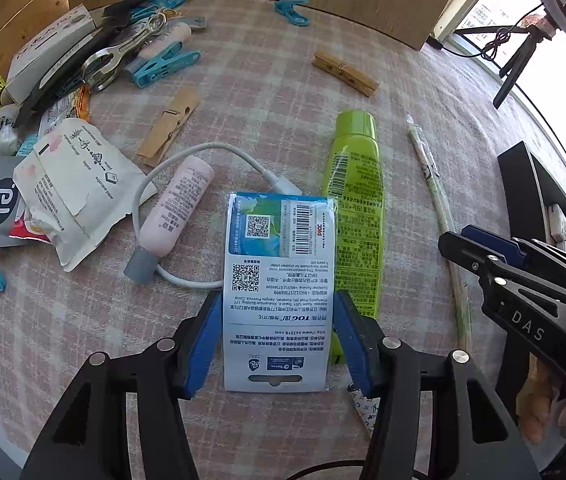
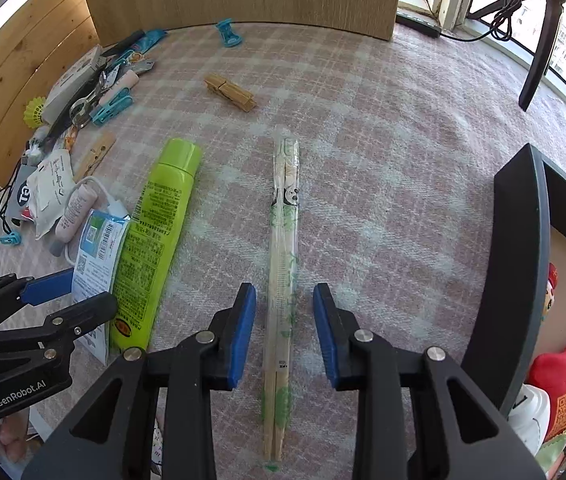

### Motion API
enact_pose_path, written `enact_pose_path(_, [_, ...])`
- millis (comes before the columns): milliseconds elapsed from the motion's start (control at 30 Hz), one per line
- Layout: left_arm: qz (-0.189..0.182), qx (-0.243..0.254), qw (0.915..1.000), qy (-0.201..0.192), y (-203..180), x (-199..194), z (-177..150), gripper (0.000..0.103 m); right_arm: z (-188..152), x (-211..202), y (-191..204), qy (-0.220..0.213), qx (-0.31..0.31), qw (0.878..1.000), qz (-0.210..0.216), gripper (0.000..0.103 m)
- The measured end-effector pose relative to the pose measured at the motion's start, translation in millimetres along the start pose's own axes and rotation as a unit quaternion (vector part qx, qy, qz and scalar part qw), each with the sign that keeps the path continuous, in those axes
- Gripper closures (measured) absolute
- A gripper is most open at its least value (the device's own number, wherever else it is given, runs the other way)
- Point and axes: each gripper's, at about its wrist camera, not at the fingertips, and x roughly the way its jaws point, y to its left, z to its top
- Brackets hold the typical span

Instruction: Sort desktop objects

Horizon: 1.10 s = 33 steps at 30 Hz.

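Left wrist: left claw (image 1: 277, 344) open astride blue-white packet (image 1: 279, 280).

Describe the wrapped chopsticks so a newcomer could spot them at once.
Start at the pink plaid tablecloth and find the lime-green bottle. Lying parallel on its right are the chopsticks, between the right gripper fingers: the only long, thin item, with a panda-printed clear sleeve.

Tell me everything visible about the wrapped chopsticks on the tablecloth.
The wrapped chopsticks are a pale wooden pair sealed in a clear sleeve printed with green leaves and a small panda. They lie flat on the pink checked tablecloth, running straight away from the right wrist camera, parallel to the green bottle but apart from it. The right tongs straddle them, pads clear on both sides, not pressing.
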Motion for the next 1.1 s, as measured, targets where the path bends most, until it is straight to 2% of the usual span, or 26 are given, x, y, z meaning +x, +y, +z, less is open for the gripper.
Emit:
enact_pose_path(33, [-0.001, 0.0, 1.0, 0.0, 1.4, -0.1, 0.8, 0.051, -0.4, 0.1, 2.8, -0.001, -0.005, 1.0, -0.008, 0.074])
enact_pose_path(100, [-0.004, -0.002, 1.0, 0.001, 5.8, -1.6, 2.0, 0.051, -1.3, 0.6, 3.3, 0.0, -0.001, 1.0, -0.016, 0.091])
enact_pose_path(167, [-0.007, -0.009, 0.9999, -0.002, 10.0, -4.8, 1.3, 0.051, -2.8, -0.3, 0.5, 0.001, 0.008, 1.0, -0.003, 0.092])
enact_pose_path(233, [-0.01, -0.013, 0.9998, -0.006, 12.8, -10.4, 1.1, 0.051, -6.0, -4.3, -2.2, -0.005, 0.016, 1.0, 0.001, 0.098])
enact_pose_path(433, [-0.014, -0.014, 0.9996, -0.023, 24.5, -33.7, -6.1, 0.051, -16.2, -18.9, -12.5, -0.022, 0.05, 0.998, 0.012, 0.098])
enact_pose_path(567, [-0.018, -0.011, 0.9993, -0.032, 16.7, -46.8, -14.9, 0.051, -20.5, -33.1, -19.8, -0.035, 0.076, 0.996, 0.028, 0.098])
enact_pose_path(867, [-0.05, 0.037, 0.9966, -0.054, -53.3, -65.5, -7.1, 0.051, -35.2, -83.4, -46.5, -0.072, 0.109, 0.991, 0.029, 0.098])
enact_pose_path(1100, [-0.084, 0.096, 0.9902, -0.057, -134.7, -74.9, -4.5, 0.051, -58.1, -127.5, -107.1, -0.099, 0.154, 0.983, -0.002, 0.098])
